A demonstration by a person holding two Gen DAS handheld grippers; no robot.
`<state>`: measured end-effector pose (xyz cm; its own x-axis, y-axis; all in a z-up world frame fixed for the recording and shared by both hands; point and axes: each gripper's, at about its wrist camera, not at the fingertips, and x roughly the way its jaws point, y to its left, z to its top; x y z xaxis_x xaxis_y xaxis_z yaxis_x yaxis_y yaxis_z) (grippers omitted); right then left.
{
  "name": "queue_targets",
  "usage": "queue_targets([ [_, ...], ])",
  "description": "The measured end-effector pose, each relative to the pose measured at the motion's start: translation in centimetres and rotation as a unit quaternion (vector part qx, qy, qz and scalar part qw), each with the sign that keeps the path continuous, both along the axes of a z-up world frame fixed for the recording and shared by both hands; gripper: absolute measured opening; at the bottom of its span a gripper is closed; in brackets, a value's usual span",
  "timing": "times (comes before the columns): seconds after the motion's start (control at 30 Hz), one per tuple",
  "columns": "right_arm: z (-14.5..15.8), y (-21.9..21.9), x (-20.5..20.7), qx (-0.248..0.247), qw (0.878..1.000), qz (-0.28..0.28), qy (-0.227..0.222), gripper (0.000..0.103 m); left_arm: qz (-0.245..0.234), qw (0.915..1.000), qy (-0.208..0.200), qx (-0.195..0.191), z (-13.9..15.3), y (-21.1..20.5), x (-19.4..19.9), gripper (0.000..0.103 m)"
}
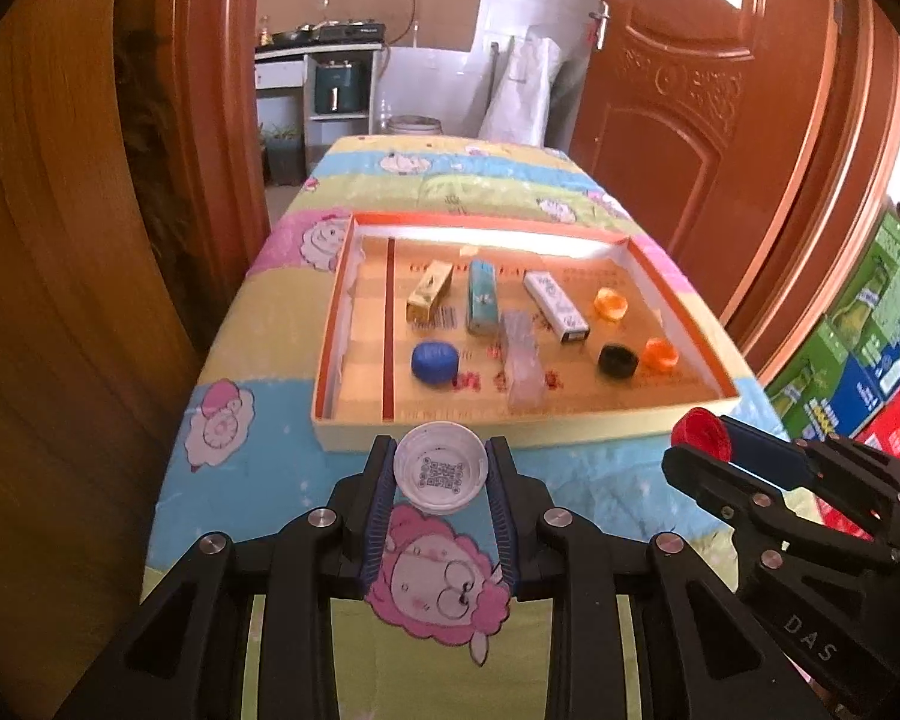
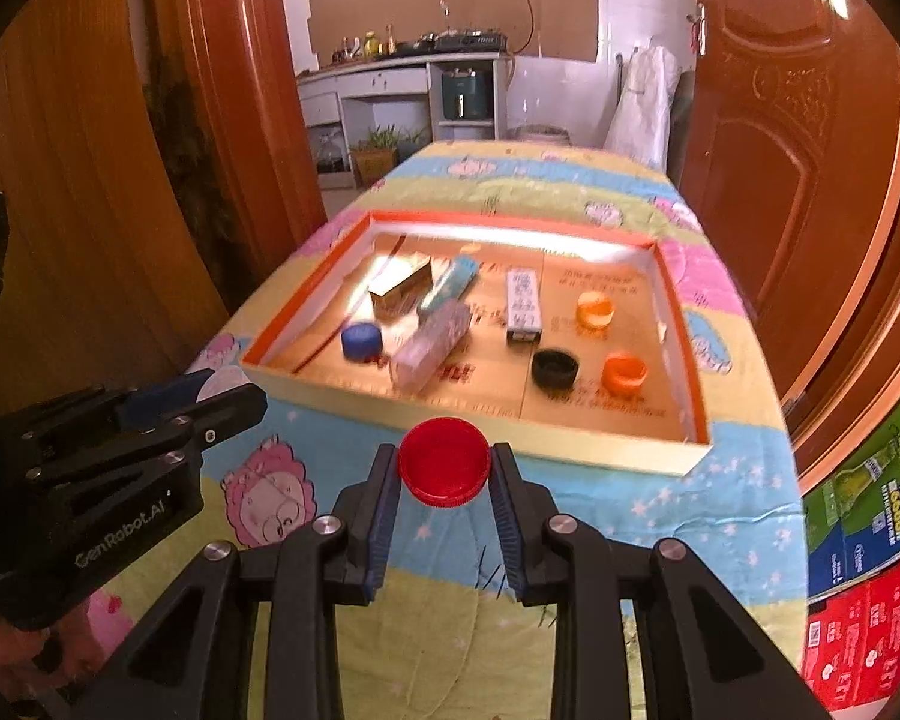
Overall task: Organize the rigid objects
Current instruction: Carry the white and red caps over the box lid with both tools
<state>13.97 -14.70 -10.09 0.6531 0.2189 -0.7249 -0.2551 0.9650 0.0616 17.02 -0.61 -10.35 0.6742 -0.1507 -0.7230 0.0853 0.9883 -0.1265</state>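
White cap [image 1: 441, 474], hollow side facing the camera, is clamped in the left gripper [image 1: 441, 480] just before the cardboard tray [image 1: 510, 429], where boxes and caps are held. Red cap [image 2: 444, 461], flat top shown, is pinched by the right gripper [image 2: 444, 468] above the table [image 2: 720, 498].

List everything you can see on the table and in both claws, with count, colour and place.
tray: one, cream walls with orange rim, on the table
small boxes: three, gold, teal, white, far row in tray
clear bottle: one, lying mid-tray
caps in tray: four, blue at left, black and two orange at right
cloth: one, pastel cartoon sheep, over the table
white cap: one, in left claw
red cap: one, in right claw
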Motion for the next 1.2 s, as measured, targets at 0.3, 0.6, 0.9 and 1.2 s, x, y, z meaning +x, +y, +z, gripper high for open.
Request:
queue_targets([
  [0.3,2.0,-1.0,1.7,0.0,1.0,-0.009,-0.023,0.03,0.01,0.9993,0.012,-0.033,2.0,0.3,2.7,0.031],
  [0.6,0.9,-1.1,5.0,0.011,1.0,-0.006,0.001,0.03,0.013,0.9966,0.074,-0.034,0.8,0.9,7.0,0.031],
  [0.9,-1.0,-0.3,8.7,0.012,0.999,-0.001,0.037,0.03,0.004,0.988,0.147,-0.046,-2.0,0.5,10.5,0.031],
  [1.2,-2.7,0.3,10.4,0.008,0.998,0.006,0.065,0.03,-0.005,0.9821,0.188,-0.01,-3.7,-0.6,11.9,0.031],
])
